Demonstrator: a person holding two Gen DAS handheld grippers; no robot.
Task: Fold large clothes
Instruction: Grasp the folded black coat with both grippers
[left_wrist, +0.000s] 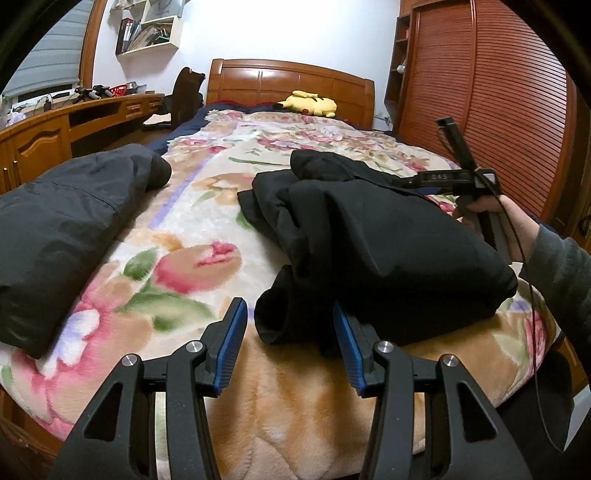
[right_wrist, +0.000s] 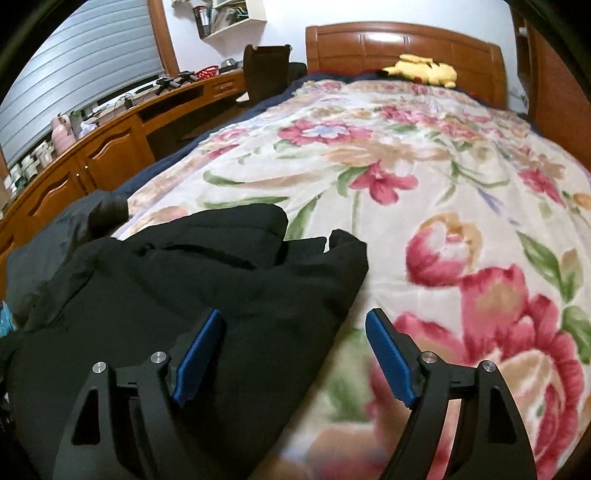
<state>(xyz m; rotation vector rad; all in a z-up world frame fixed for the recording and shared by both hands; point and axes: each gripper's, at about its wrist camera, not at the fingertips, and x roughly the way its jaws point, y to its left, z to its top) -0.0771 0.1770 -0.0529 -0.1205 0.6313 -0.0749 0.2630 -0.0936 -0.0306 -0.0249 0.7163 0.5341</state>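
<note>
A black jacket (left_wrist: 384, 251) lies folded in a thick bundle on the floral blanket (left_wrist: 192, 229). It also shows in the right wrist view (right_wrist: 207, 291). My left gripper (left_wrist: 291, 325) is open, its jaws straddling the near left corner of the bundle without closing on it. My right gripper (right_wrist: 295, 343) is open and empty, hovering over the bundle's right edge; its left pad (right_wrist: 199, 350) is above the cloth. The right gripper also shows from the side in the left wrist view (left_wrist: 461, 177), held by a hand.
A second dark grey folded garment (left_wrist: 70, 221) lies at the bed's left edge. A yellow plush toy (left_wrist: 310, 103) sits by the wooden headboard (left_wrist: 288, 81). A wooden desk (left_wrist: 55, 129) runs along the left; a slatted wardrobe (left_wrist: 491, 110) stands right.
</note>
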